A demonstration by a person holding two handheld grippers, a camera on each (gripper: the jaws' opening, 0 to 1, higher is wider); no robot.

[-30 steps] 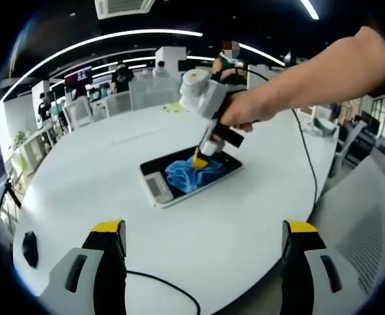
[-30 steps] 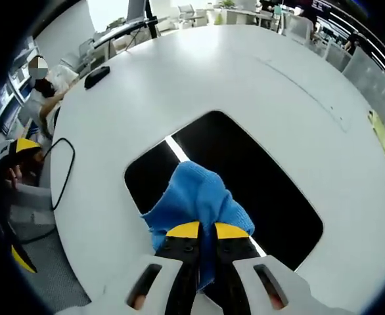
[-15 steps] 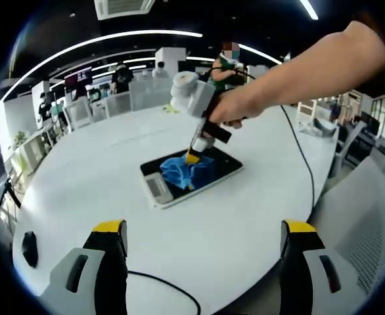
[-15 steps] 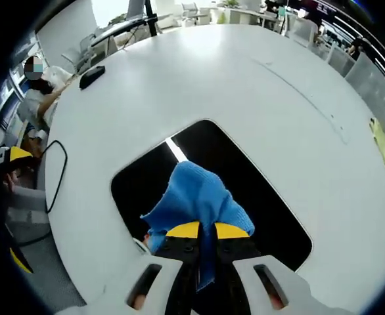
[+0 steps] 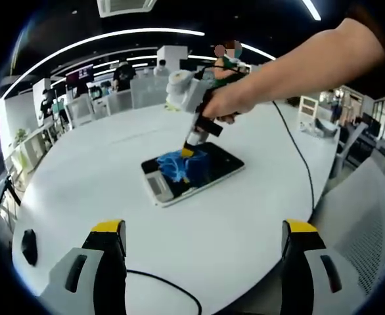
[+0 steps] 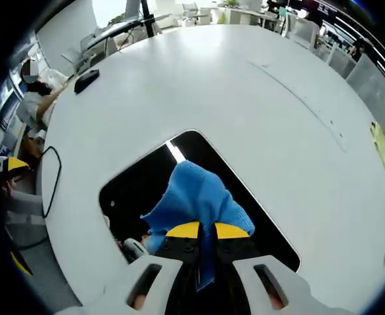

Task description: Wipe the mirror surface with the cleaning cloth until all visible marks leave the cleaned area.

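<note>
open office, big white counter | mirror lying flat mid-counter | my right gripper pinched tight on the blue cloth, pressed on the glass, mid-wipe I'd say | left gripper spread wide, holding nothing | next: sweep the uncovered glass

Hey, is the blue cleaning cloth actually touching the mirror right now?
Touching. In the right gripper view the blue cloth, pinched in the right gripper, lies spread against the dark mirror with no gap.
</note>
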